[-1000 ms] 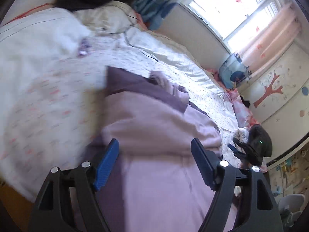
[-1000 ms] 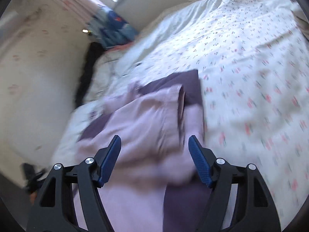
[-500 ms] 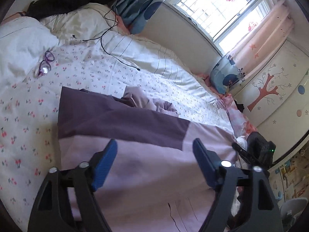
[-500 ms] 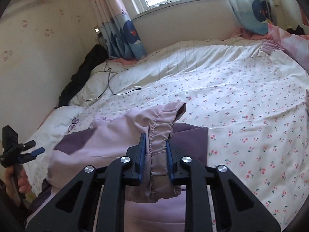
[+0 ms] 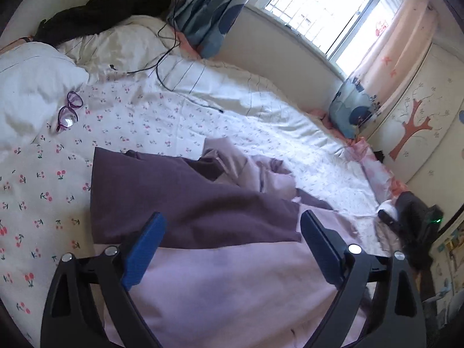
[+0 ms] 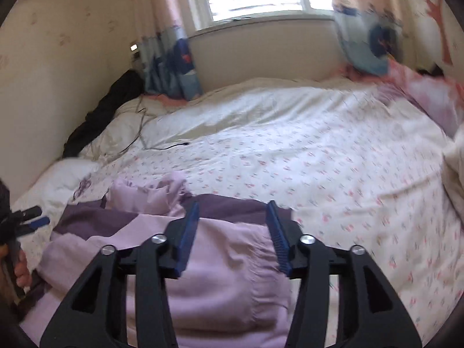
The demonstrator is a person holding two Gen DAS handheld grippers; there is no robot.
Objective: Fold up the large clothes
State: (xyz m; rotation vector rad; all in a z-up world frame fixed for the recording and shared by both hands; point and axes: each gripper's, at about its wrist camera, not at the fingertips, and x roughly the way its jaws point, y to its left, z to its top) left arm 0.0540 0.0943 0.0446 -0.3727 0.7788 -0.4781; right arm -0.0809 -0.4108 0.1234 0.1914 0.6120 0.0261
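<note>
A large lilac garment with a dark purple band lies rumpled on the cherry-print bed sheet. My left gripper hovers over it with its jaws wide and still opening, nothing pressed between the blue pads. In the right wrist view the same garment lies under my right gripper. Its jaws are opening and the gathered lilac fabric sits below them, free of the pads. The right gripper also shows at the right edge of the left wrist view.
Purple glasses and a black cable lie on the bed beyond the garment. A white pillow and dark clothing sit by the wall. A pink quilt lies at the far right.
Half a second ago the right gripper was shut on the gathered lilac fabric; now its jaws stand apart and the fabric has dropped. The left gripper has shifted over the garment and spread wider.
</note>
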